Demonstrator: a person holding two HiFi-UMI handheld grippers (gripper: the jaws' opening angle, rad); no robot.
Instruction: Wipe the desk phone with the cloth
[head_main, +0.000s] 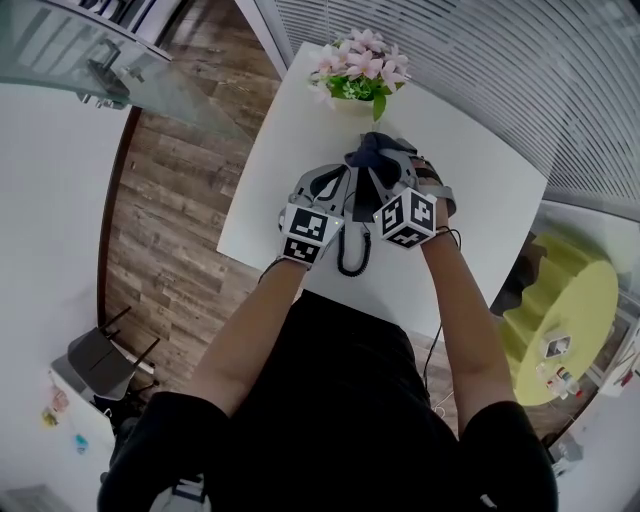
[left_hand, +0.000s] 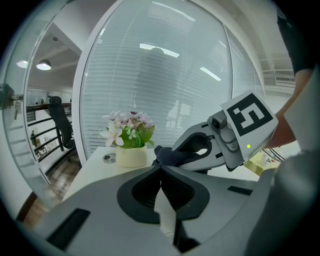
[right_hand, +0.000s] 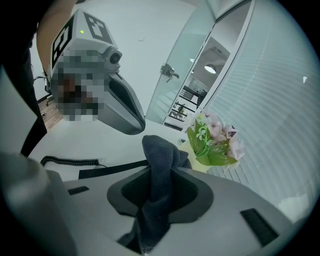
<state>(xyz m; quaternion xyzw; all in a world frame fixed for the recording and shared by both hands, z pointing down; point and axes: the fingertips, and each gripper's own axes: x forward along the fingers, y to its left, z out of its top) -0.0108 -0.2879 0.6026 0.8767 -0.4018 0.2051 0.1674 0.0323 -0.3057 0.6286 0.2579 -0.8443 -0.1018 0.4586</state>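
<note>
Logged right gripper (right_hand: 161, 172) clamped on cloth (right_hand: 157, 147); left gripper (left_hand: 161, 167) closed, empty. Judged risk: cloth snagging coiled cord (head_main: 352, 262) at frame centre, tugging desk phone (hidden beneath grippers).

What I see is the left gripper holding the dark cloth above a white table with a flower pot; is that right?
No: it is the right gripper that holds the dark cloth, as the right gripper view shows. The white table and flower pot are as you say.

I am seeing coarse dark cloth (right_hand: 157, 150) pressing against matt grey plastic of the right gripper (right_hand: 161, 172), over a smooth white desk (head_main: 290, 160).
</note>
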